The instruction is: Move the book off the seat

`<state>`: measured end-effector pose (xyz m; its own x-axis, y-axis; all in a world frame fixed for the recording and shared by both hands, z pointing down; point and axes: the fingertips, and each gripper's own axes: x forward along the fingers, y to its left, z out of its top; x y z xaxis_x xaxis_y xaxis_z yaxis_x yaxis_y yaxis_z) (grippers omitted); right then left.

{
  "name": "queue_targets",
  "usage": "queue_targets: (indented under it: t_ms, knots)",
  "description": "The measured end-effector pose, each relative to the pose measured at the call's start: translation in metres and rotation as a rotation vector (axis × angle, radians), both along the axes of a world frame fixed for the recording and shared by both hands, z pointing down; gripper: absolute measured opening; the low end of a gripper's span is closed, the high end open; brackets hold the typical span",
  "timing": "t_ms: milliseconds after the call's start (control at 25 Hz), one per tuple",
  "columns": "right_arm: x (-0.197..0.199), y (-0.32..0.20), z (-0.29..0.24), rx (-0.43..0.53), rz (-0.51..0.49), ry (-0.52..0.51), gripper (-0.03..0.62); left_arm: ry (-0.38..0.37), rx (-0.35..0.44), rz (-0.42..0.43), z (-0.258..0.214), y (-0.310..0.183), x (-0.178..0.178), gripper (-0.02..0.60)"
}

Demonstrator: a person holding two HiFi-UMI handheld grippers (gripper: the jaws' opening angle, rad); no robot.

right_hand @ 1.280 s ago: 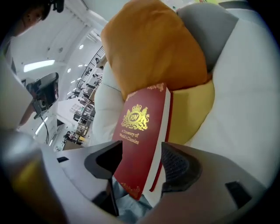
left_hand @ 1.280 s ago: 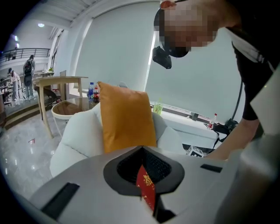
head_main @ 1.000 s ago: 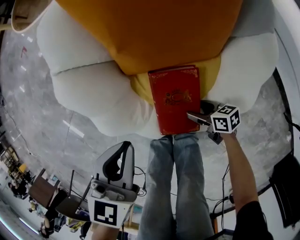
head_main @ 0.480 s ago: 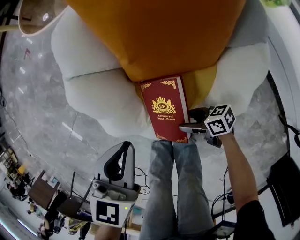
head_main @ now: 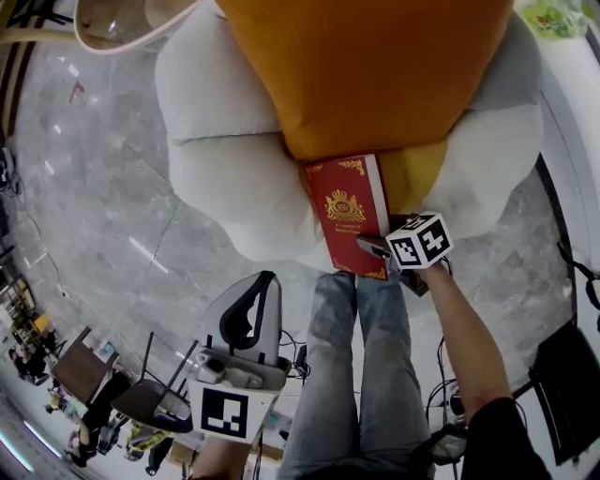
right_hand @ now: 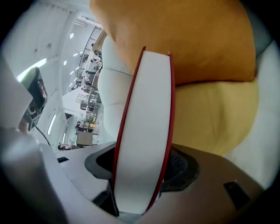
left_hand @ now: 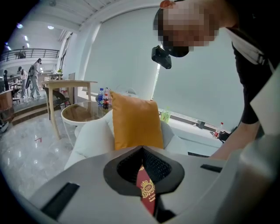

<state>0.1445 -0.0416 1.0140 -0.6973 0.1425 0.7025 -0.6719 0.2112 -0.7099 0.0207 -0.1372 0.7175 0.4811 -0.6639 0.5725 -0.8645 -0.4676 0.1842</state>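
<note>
A thick red book (head_main: 349, 214) with a gold crest lies on the yellow seat cushion (head_main: 408, 178) of a white armchair (head_main: 234, 178), below a large orange pillow (head_main: 375, 66). My right gripper (head_main: 373, 248) is at the book's near right corner. In the right gripper view the book's white page edge (right_hand: 144, 131) fills the gap between the jaws, which are closing, and both red covers lie against the pads. My left gripper (head_main: 255, 281) hangs shut and empty over the floor, left of the person's legs. Through its jaws a sliver of the book (left_hand: 146, 192) shows.
The person's jeans (head_main: 366, 375) stand right against the chair's front. A round glass table (head_main: 122, 19) with bottles (left_hand: 103, 97) stands behind the chair on the left. Dark chairs (head_main: 112, 394) stand at the lower left on the grey marble floor.
The right gripper has slid further onto the book's near right corner, and its jaws have come in around it. The left gripper has barely moved.
</note>
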Motion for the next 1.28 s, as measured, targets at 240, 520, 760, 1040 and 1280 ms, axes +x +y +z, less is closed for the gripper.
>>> queue_targets:
  t_ms: [240, 520, 760, 1040, 1280]
  knots:
    - [0.018, -0.019, -0.069, 0.038, 0.043, -0.013, 0.265, 0.005, 0.067, 0.04, -0.071, -0.006, 0.02, 0.012]
    - [0.022, -0.071, -0.194, 0.115, 0.122, -0.076, 0.264, 0.015, 0.203, 0.038, -0.171, -0.022, 0.009, 0.012]
    - [0.051, -0.095, -0.308, 0.199, 0.196, -0.174, 0.262, 0.021, 0.282, 0.027, -0.247, -0.017, 0.024, 0.012]
    - [0.059, -0.105, -0.451, 0.333, 0.34, -0.38, 0.256, -0.013, 0.355, -0.051, -0.327, 0.008, 0.021, 0.012]
    - [0.051, -0.096, -0.571, 0.472, 0.43, -0.565, 0.256, 0.004, 0.386, -0.178, -0.383, 0.047, -0.002, 0.012]
